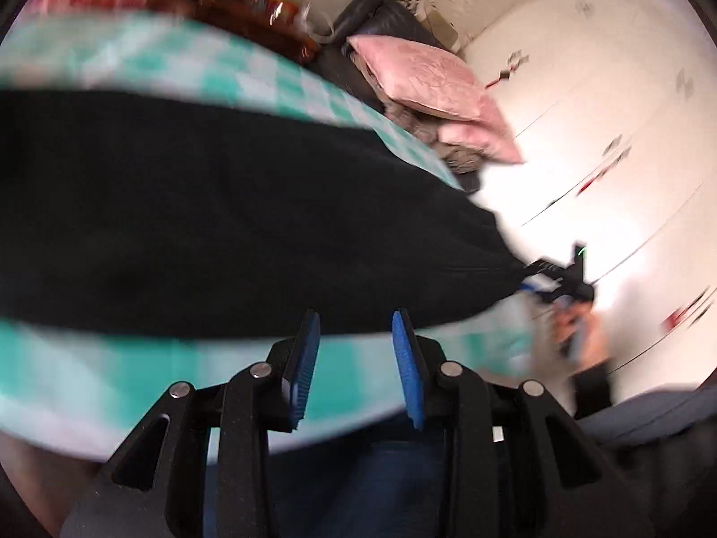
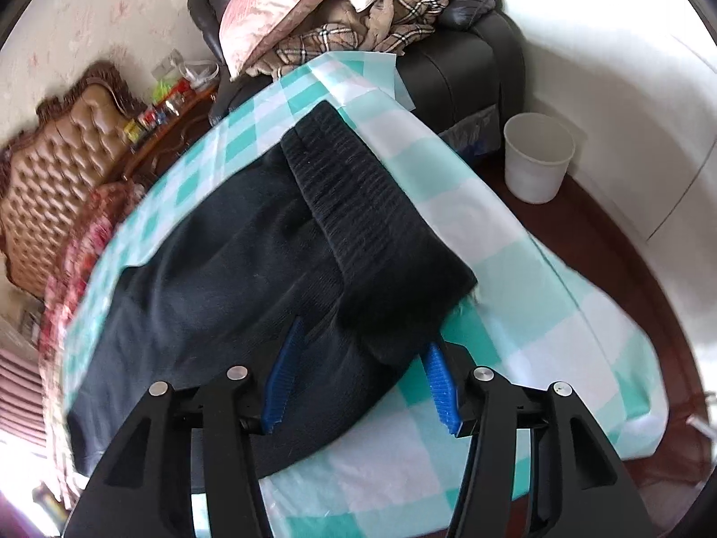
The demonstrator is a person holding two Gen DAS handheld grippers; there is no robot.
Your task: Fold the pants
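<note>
Pants (image 2: 215,242): I see black, ribbed waistband.
Cloth (image 2: 515,278): teal and white checks.
Pillow (image 2: 269,4): pink.
Blanket (image 2: 403,4): tan plaid.
Bin (image 2: 537,157): white.
Headboard (image 2: 58,170): brown, tufted.
Pads (image 2: 282,385): blue.

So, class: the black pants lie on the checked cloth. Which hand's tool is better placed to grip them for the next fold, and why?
Probably the right. The right tool already straddles the ribbed waistband of the pants, jaws open around the fabric. The left tool stands open over the checked cloth, short of the pants' edge, with nothing between its jaws.
</note>
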